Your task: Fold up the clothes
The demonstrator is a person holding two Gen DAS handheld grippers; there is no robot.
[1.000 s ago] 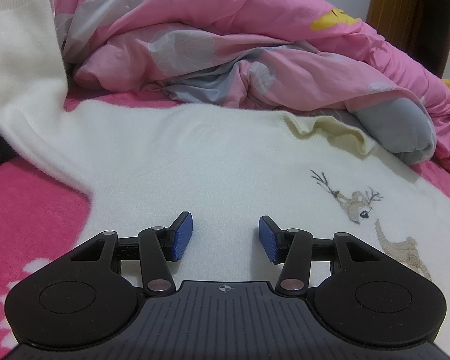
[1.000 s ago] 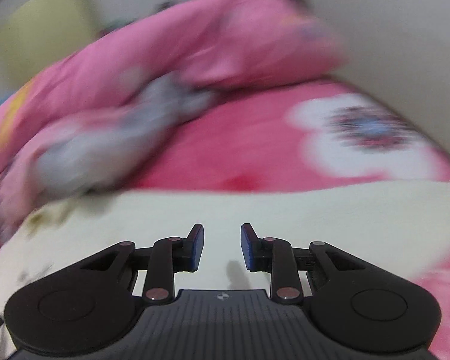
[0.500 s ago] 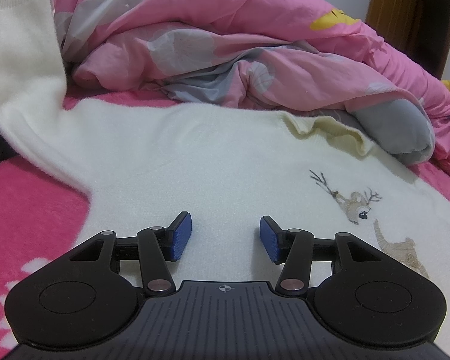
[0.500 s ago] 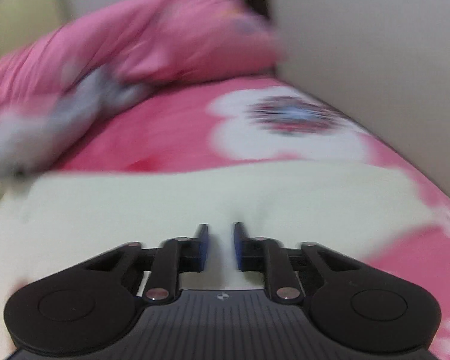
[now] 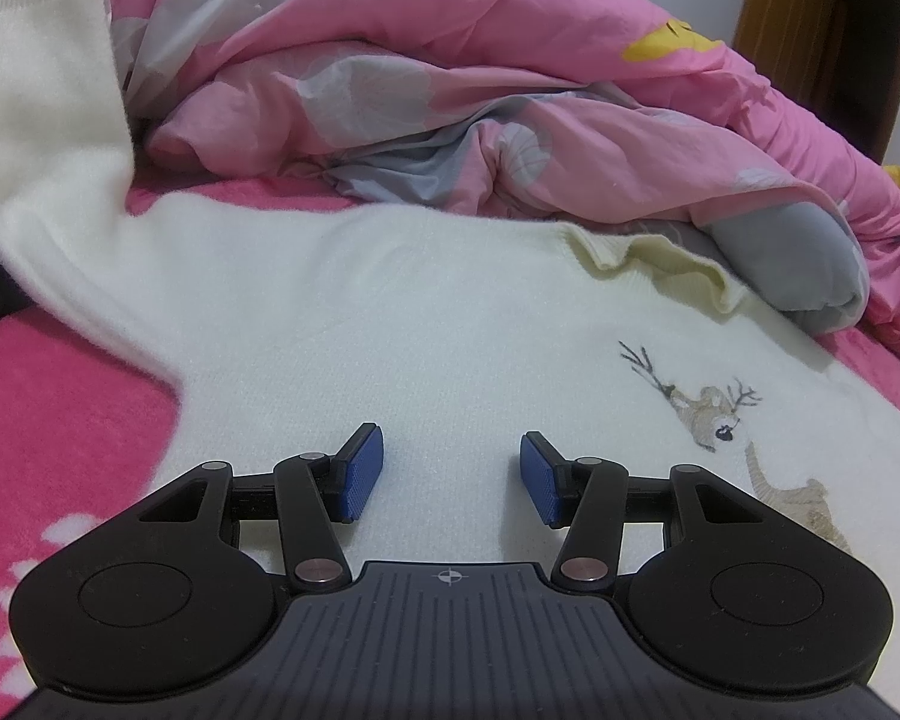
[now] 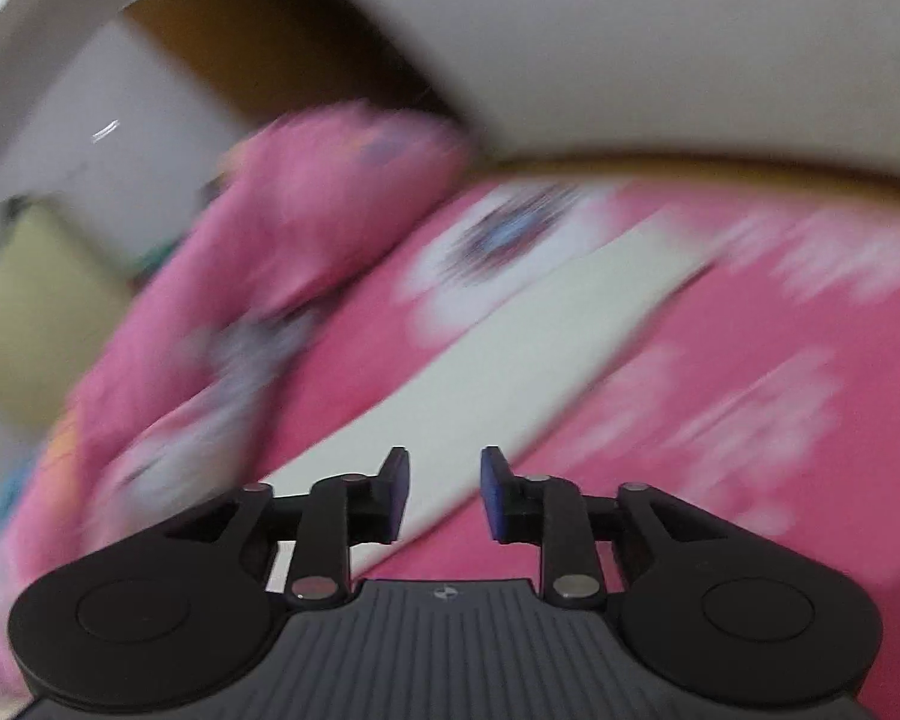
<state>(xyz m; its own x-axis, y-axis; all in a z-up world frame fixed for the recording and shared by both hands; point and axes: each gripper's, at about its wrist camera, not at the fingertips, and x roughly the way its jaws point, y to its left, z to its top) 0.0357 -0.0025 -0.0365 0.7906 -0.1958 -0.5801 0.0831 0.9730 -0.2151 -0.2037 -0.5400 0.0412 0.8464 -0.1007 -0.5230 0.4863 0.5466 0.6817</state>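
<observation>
The left tool (image 5: 452, 476) points forward and somewhat downward, level from side to side, its two blue pads (image 5: 361, 473) facing each other across a fair gap. Nothing sits between them, and they press on nothing. Its black linkage arms spread evenly to either side of the ribbed body.

The right tool (image 6: 444, 495) also tips downward, and its view is tilted and smeared with motion blur (the tool itself stays sharp). Its jaws are opening, the gap narrower than the left's, with nothing gripped between the pads (image 6: 397, 495).
</observation>
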